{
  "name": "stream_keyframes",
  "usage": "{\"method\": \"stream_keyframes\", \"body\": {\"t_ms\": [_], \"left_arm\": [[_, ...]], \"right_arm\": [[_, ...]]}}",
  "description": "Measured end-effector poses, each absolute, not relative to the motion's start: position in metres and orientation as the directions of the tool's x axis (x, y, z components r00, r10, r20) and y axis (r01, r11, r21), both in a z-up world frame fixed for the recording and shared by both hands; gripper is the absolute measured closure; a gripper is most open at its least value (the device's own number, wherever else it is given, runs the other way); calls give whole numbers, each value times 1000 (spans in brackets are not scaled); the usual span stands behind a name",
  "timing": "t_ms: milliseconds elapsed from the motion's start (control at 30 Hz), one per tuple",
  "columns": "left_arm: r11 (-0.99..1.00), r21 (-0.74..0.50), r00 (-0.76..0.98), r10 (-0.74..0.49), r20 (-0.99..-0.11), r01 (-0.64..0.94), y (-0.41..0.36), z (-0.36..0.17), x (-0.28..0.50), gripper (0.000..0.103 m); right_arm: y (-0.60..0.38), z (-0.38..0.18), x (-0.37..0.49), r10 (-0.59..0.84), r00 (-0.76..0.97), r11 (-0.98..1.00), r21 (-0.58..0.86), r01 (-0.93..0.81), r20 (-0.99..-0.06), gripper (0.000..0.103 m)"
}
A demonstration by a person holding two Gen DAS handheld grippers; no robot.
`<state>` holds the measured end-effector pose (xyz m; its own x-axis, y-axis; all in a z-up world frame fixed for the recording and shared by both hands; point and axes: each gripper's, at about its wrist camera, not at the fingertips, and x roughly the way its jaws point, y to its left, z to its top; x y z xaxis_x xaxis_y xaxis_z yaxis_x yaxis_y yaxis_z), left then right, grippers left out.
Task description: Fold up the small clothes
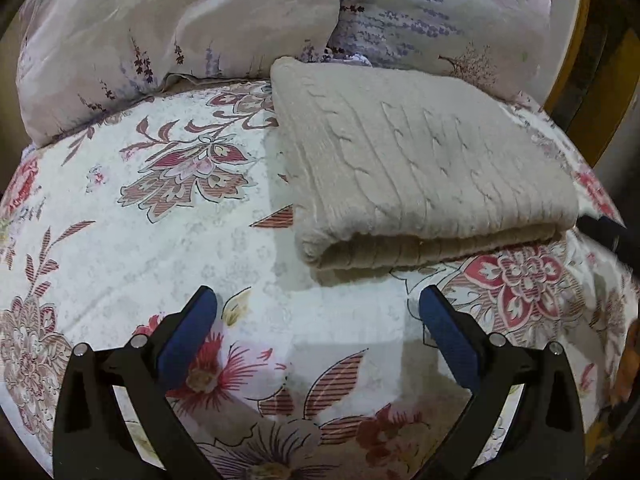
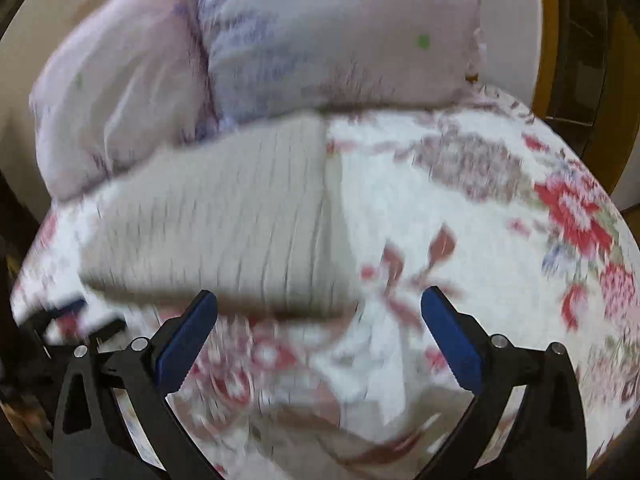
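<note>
A beige cable-knit sweater [image 1: 420,168] lies folded into a thick rectangle on the floral bedspread [image 1: 140,240], its folded edge toward me. My left gripper [image 1: 318,300] is open and empty, a short way in front of the sweater's near edge. In the blurred right wrist view the same sweater [image 2: 224,224] lies ahead and to the left. My right gripper [image 2: 319,300] is open and empty, its left finger close to the sweater's near right corner. Part of the left gripper [image 2: 72,320] shows at the far left of that view.
Two pale lilac floral pillows [image 1: 168,40] [image 2: 320,32] lean at the head of the bed behind the sweater. A wooden frame [image 1: 576,60] stands at the right beyond the bed's edge. The bedspread [image 2: 480,240] extends to the right of the sweater.
</note>
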<state>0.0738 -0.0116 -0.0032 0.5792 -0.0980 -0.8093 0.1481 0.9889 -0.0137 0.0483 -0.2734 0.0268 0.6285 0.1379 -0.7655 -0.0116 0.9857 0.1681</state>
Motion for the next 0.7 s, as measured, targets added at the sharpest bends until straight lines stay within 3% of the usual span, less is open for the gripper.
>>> {"method": "stream_keyframes", "body": {"t_ms": [267, 700], "left_arm": [[989, 16, 575, -71, -815, 145, -16, -5, 75, 2], [990, 17, 575, -69, -815, 143, -16, -5, 75, 2]], "right_arm": [[-261, 6, 31, 118, 563, 993, 109, -51, -818, 1], [-253, 3, 29, 77, 557, 997, 47, -69, -827, 1]]}}
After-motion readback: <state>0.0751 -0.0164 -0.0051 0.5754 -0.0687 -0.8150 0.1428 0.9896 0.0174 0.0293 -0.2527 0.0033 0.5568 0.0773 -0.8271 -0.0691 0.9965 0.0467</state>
